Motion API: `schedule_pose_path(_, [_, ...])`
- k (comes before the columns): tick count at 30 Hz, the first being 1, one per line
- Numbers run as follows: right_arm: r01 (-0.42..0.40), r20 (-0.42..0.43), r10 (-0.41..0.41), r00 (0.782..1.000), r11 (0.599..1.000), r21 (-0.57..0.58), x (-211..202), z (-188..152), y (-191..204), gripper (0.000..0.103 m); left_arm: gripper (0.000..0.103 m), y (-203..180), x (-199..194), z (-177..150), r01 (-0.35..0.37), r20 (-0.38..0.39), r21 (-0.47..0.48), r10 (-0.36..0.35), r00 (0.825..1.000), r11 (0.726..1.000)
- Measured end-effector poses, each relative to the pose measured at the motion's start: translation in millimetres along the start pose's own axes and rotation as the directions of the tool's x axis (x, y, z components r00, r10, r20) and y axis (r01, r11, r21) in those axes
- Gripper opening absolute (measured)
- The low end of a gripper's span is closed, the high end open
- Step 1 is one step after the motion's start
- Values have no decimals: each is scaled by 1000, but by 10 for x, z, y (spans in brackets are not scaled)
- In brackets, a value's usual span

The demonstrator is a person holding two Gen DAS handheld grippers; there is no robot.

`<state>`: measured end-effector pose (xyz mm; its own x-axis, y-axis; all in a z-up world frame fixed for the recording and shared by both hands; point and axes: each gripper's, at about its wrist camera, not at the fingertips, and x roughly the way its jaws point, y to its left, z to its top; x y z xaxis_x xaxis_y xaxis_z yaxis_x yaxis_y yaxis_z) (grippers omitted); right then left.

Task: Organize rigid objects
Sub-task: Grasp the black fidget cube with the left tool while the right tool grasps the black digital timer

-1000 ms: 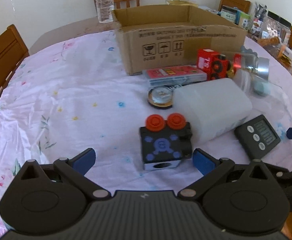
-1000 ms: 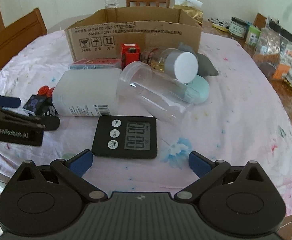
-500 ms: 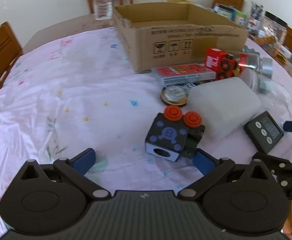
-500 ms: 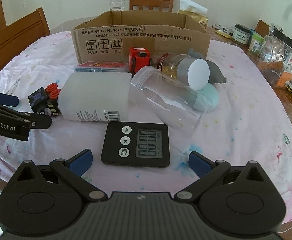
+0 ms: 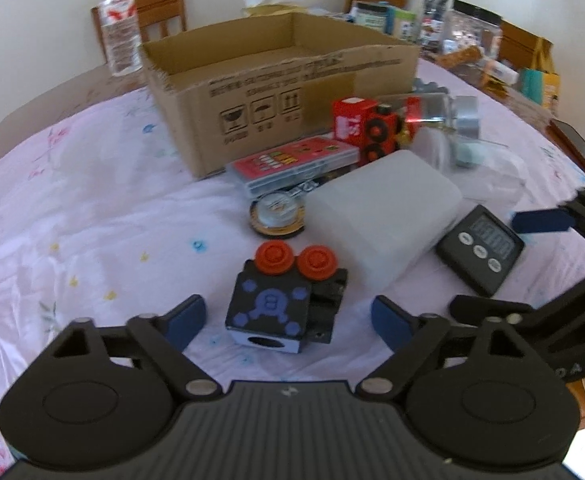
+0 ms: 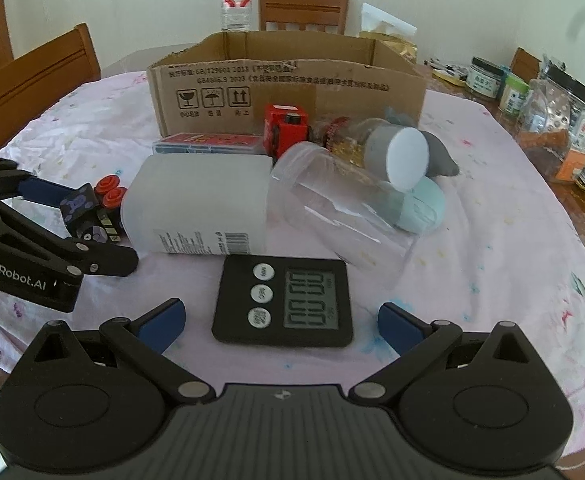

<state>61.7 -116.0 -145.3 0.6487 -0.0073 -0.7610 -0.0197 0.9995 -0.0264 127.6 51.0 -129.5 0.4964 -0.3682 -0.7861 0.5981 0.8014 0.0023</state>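
Note:
A black toy block with blue dots and two red knobs [image 5: 284, 300] lies on the tablecloth between the open fingers of my left gripper [image 5: 288, 320]; it also shows in the right wrist view [image 6: 88, 212]. A black digital timer [image 6: 284, 300] lies flat between the open fingers of my right gripper [image 6: 280, 324]; it also shows in the left wrist view [image 5: 480, 248]. Behind them lie a white plastic container [image 6: 200, 204], a clear jar [image 6: 340, 204], a red toy train [image 6: 286, 130], a red card case [image 5: 292, 160] and a round tin [image 5: 276, 216]. An open cardboard box [image 6: 284, 84] stands behind.
A water bottle [image 5: 118, 28] stands behind the box. Jars and snack packs [image 6: 548, 120] crowd the right table edge. Wooden chairs [image 6: 32, 84] ring the table. A grey soft toy [image 6: 440, 156] and a teal lid [image 6: 420, 204] lie by the clear jar.
My left gripper has moved forward so the black block now sits between its fingers. My right gripper has edged closer to the timer.

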Motion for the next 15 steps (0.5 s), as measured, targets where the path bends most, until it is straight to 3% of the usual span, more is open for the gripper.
schedule_pose_path(6, [-16,5,16,1000,1000,-16,33,42,38,103,71,-50,-21,6,27,12,46,-27,1000,999])
schedule_pose_path(11, [-18,10,18,1000,1000,-25,-20,53,86,85,65,-27,-33,1,45,11,40,-45,999,998])
schedule_pose_path(15, [-14,4,14,1000,1000,-20,-25,70,91,80,64,-22,-34,-1,46,15,36,-46,999,998])
